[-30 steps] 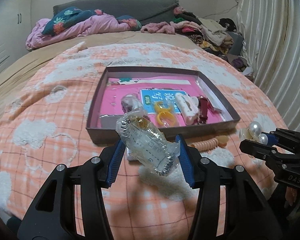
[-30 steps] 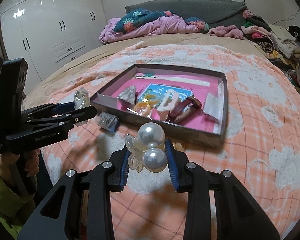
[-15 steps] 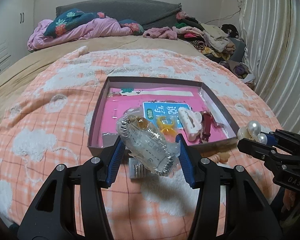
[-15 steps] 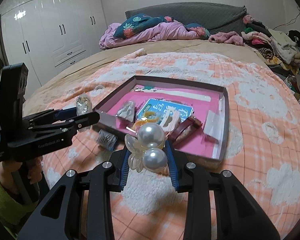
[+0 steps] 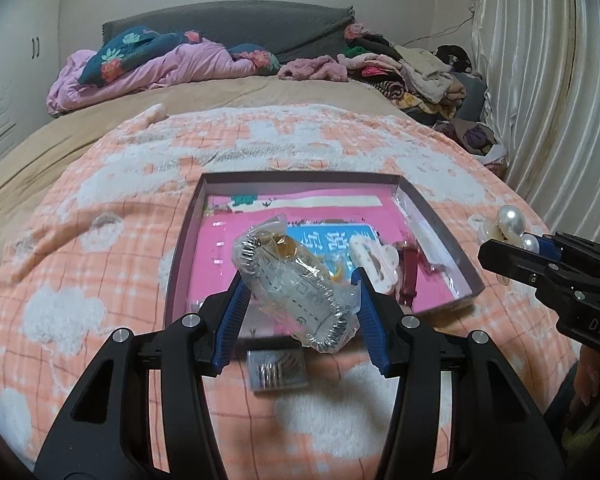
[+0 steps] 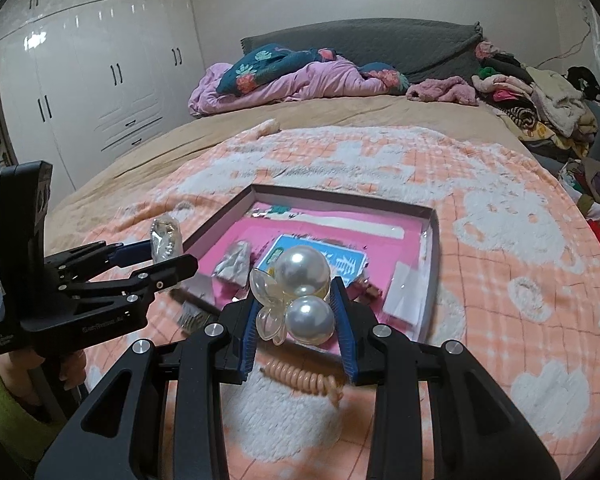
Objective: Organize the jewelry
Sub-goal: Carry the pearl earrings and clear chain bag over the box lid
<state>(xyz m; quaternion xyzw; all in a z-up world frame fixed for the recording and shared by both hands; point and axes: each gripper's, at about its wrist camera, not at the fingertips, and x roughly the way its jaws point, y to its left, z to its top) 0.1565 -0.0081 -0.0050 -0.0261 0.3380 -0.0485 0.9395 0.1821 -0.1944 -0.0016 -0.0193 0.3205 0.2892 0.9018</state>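
Note:
My left gripper [image 5: 300,312] is shut on a clear plastic packet [image 5: 291,280] with a small amber piece inside, held above the near edge of a shallow box [image 5: 436,224] with a pink lining. My right gripper [image 6: 297,312] is shut on a pearl hair clip [image 6: 300,284] with two large pearls and clear petals, held above the box's near edge [image 6: 430,280]. The clip also shows in the left wrist view [image 5: 510,224]. The box holds a white claw clip [image 5: 374,256], a red strap [image 5: 410,268] and a blue card [image 5: 332,240].
A small packet of metal pins [image 5: 277,368] and a peach spiral hair tie [image 6: 304,378] lie on the orange blanket [image 5: 99,280] in front of the box. Piled clothes [image 5: 412,68] and bedding [image 5: 159,60] lie at the far end.
Both grippers have risen and moved forward towards the box, each still holding its item. The box now sits lower and nearer in both views.

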